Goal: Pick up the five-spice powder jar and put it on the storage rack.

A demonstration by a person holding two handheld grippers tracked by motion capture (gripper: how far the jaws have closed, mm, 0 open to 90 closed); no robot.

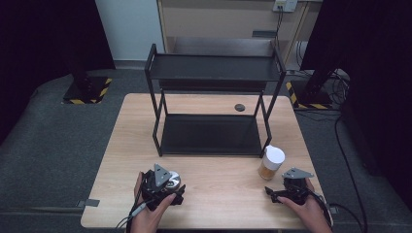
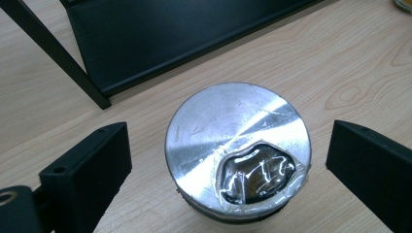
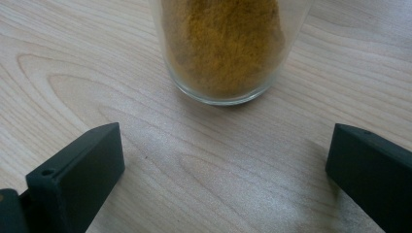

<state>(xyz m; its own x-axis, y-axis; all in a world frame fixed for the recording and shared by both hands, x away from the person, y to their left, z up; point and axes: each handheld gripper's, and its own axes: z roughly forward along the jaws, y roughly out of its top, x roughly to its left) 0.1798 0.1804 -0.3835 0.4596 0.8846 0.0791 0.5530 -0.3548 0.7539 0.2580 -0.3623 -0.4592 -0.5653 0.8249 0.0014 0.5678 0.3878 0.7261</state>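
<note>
Low in the frame, the left gripper [image 2: 228, 170] straddles a foil-topped jar [image 2: 237, 150] and the right gripper [image 3: 223, 174] faces a spice jar [image 3: 226, 48], fingers spread wide and empty, seemingly ready for grasping.

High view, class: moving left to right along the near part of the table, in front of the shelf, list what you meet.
Left gripper → foil-topped jar → spice jar → right gripper. The foil-topped jar sits between the left gripper's open fingers, so those two nearly share a place; the spice jar stands just ahead of the right gripper.
</note>
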